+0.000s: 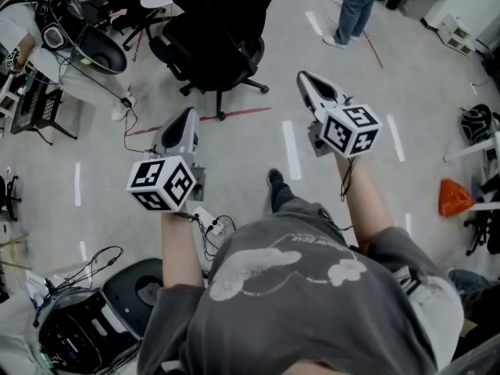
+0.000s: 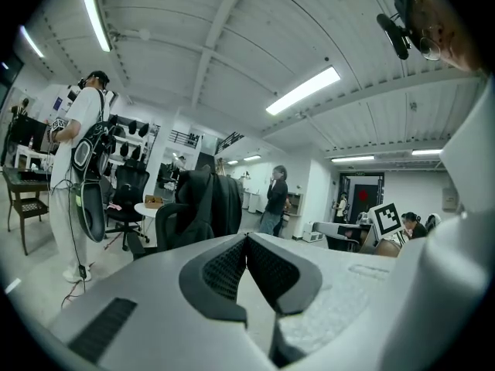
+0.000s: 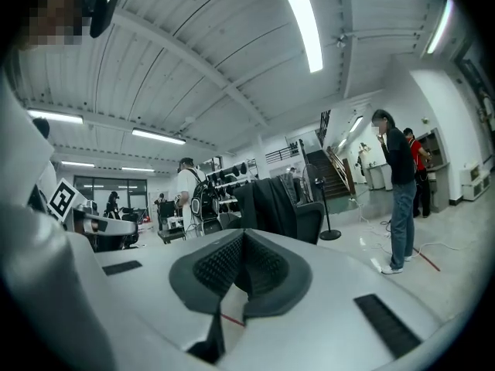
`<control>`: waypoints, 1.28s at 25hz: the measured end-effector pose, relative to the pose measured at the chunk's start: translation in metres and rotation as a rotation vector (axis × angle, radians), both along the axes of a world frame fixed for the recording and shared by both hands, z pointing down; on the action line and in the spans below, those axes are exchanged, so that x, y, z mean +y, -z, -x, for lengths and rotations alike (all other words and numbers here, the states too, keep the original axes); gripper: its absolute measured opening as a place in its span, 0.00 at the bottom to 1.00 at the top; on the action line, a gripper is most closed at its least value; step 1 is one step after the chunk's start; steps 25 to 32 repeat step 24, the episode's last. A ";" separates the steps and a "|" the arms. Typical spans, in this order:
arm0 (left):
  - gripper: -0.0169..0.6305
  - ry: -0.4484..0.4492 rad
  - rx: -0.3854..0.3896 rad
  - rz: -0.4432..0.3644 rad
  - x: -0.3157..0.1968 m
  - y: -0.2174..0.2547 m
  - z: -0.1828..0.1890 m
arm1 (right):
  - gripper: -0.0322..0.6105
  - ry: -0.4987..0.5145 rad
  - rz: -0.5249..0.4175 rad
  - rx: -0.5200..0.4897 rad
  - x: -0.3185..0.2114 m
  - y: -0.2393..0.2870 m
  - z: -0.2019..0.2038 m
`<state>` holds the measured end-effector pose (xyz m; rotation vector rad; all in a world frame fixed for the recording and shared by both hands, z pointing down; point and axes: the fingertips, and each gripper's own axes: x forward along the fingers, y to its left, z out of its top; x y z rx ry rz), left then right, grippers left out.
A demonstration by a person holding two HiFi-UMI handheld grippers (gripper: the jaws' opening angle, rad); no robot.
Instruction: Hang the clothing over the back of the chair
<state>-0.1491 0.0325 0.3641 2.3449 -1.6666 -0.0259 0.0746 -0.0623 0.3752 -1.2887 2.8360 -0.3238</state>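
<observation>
Open lab floor [image 1: 234,155]: dark jacket [image 1: 223,10] already drapes over the office chair [image 1: 211,61] back, well ahead of both claws. Left claw [image 1: 187,116] and right claw [image 1: 306,78] are pressed together, empty. Jacket looks soft, floppy and light; best pinched at collar or shoulders.

We see bright, even light from ceiling tube lamps [image 3: 303,23]; both gripper views bulge fisheye-style, with dark vignetted corners.
</observation>
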 end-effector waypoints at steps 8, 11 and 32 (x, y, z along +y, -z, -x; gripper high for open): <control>0.03 -0.003 -0.008 0.035 0.022 -0.022 0.007 | 0.03 0.010 0.034 0.053 0.030 -0.019 0.018; 0.03 0.017 -0.034 0.038 0.041 -0.027 -0.005 | 0.03 0.015 0.053 0.072 0.055 -0.028 0.006; 0.03 -0.019 -0.051 0.085 0.082 -0.066 -0.050 | 0.03 0.029 0.097 0.150 0.111 -0.063 -0.028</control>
